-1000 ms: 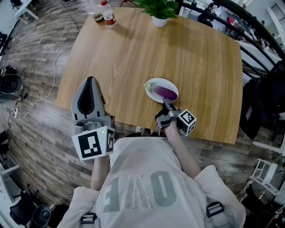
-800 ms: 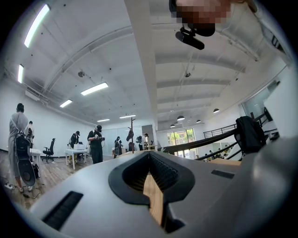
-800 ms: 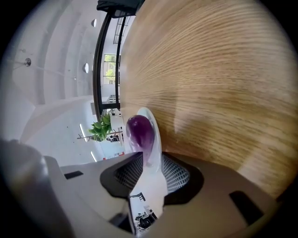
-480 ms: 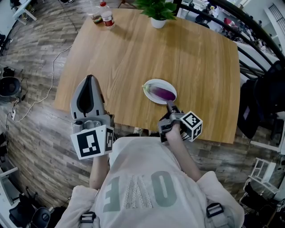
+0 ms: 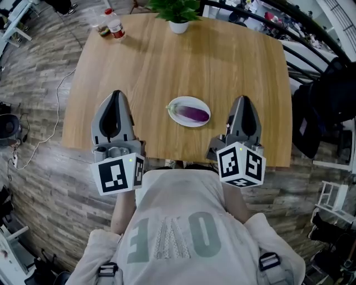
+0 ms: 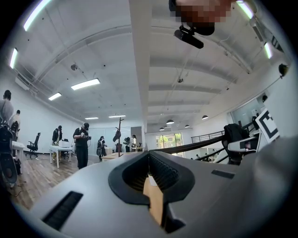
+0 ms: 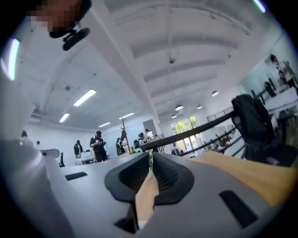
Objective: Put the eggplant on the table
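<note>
Nearest the camera, the right gripper (image 5: 243,101) has come up and back from its low reach at the near edge of the tabletop. A moment ago its tip lay just beside the plate. Now it is held raised to the right of the plate, matching the left gripper (image 5: 115,97) on the other side. Each gripper's own view looks out over the table toward the room and ceiling. In both views the ribbed black pads are pressed together with nothing between them. Both are matt grey tapered shells, each with a marker cube. The retreat suggests the pick-up has not begun: the jaws would have to part and come down again. The eggplant (image 5: 193,114), slim, glossy and purple with a paler stem end at its left, is still on the shallow white plate (image 5: 177,106). That sits close to the near edge, about midway along it. The table (image 5: 222,61) is pale wood with a long straight grain and rounded corners. At the far edge stands a potted plant (image 5: 177,14), and at the far left corner a bottle (image 5: 114,26).
</note>
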A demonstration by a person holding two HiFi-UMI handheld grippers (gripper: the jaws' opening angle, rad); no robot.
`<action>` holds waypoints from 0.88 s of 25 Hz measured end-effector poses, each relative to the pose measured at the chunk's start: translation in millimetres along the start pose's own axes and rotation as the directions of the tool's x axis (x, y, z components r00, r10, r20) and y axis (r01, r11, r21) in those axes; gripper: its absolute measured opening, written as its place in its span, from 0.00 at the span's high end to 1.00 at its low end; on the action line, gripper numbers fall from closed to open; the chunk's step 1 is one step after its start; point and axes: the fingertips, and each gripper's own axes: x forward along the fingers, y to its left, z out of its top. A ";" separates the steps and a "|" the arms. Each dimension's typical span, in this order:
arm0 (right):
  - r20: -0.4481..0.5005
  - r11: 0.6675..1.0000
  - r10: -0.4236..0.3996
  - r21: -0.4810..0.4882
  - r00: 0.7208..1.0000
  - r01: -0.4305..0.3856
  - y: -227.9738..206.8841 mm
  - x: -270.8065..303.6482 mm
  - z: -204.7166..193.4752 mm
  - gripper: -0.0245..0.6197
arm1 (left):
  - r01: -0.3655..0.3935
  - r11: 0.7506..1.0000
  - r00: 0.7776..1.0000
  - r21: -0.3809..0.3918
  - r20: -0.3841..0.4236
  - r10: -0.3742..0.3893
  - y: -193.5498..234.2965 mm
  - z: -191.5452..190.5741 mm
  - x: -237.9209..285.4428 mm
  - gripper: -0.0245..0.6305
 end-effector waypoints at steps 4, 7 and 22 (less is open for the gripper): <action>0.048 0.960 0.193 -0.215 0.980 -0.178 48.5 -17.7 12.4 0.90 | 0.066 0.998 0.998 -0.005 0.006 -0.066 -23.1 0.1 10.7 0.95; 0.003 0.919 0.258 -0.309 0.966 -0.245 69.3 -25.1 4.0 0.93 | 0.122 0.992 0.993 -0.015 0.010 -0.122 -44.2 -1.4 17.2 0.95; -0.036 0.934 0.142 -0.325 0.989 -0.146 46.6 -22.1 -1.0 0.93 | 0.275 0.961 0.960 0.003 0.046 -0.275 -101.5 7.8 26.8 0.95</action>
